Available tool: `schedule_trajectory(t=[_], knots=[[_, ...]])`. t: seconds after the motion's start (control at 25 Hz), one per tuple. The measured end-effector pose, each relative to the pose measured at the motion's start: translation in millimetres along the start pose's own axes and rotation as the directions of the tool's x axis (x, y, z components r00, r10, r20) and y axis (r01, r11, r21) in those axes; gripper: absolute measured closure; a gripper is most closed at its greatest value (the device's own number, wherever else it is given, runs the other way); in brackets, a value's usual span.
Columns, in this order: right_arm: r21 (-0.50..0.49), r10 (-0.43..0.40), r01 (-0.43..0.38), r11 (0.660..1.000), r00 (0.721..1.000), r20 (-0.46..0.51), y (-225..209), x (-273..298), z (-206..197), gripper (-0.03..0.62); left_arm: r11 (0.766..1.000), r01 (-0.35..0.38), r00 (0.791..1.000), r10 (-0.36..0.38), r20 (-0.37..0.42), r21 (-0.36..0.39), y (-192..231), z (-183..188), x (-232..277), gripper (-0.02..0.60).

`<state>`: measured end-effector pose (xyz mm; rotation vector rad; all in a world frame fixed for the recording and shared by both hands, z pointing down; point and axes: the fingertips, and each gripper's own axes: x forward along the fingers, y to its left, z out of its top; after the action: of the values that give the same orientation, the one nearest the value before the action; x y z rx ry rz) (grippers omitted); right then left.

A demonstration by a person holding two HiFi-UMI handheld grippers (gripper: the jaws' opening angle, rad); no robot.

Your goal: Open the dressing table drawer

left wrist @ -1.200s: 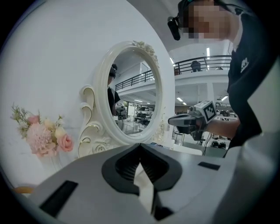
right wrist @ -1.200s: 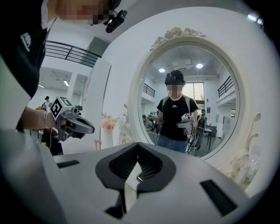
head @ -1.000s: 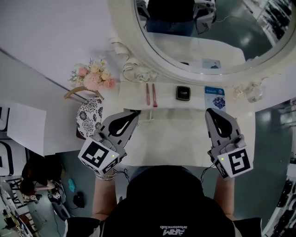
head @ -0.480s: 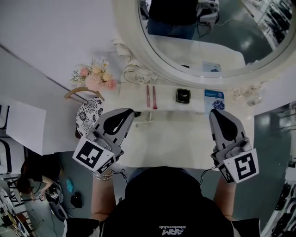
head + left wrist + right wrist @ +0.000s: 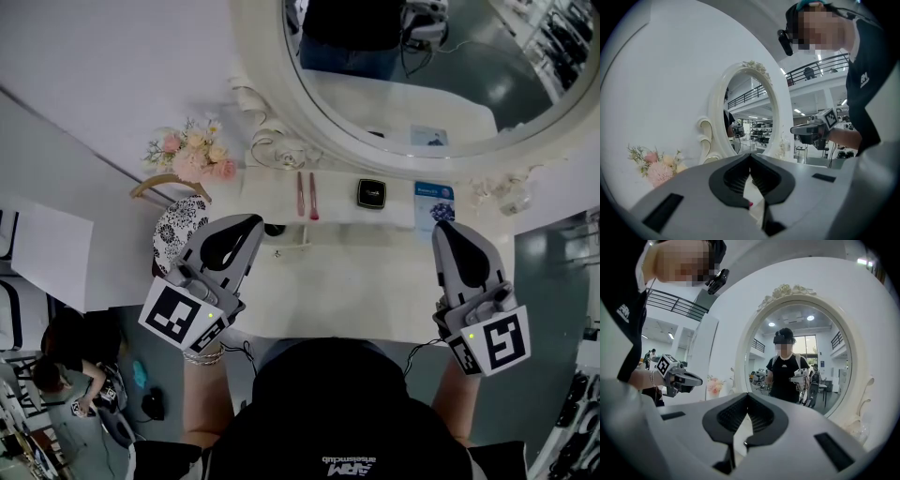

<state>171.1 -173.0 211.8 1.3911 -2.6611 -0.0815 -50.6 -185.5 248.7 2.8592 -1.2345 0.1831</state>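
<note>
- Left hand-held gripper (image 5: 251, 225) hovered over 9 o'clock side of dressing table surface (image 5: 356, 281), jaws clenched on nothing.
- Right hand-held gripper (image 5: 448, 229) hovered at 3 o'clock side, also clenched and empty.
- Both pointed to 12 o'clock, toward oval mirror (image 5: 422, 66); marker cubes sat near person, forearms low.
- Drawer was in no view, probably under front edge at 6 o'clock, behind person's head. Open or closed: could not tell.
- Wide spacing probably kept middle free for drawer.
</note>
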Motion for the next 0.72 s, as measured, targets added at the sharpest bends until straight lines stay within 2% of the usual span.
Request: schedule_trajectory(t=[0.72], knots=[[-0.019,-0.004,0.004,1.0,1.0,-0.001,-4.1,-2.0,1.4,0.576,0.999,-0.044,0.999,0.044,0.019,-0.004,9.2,2.8,-4.4,0.563]])
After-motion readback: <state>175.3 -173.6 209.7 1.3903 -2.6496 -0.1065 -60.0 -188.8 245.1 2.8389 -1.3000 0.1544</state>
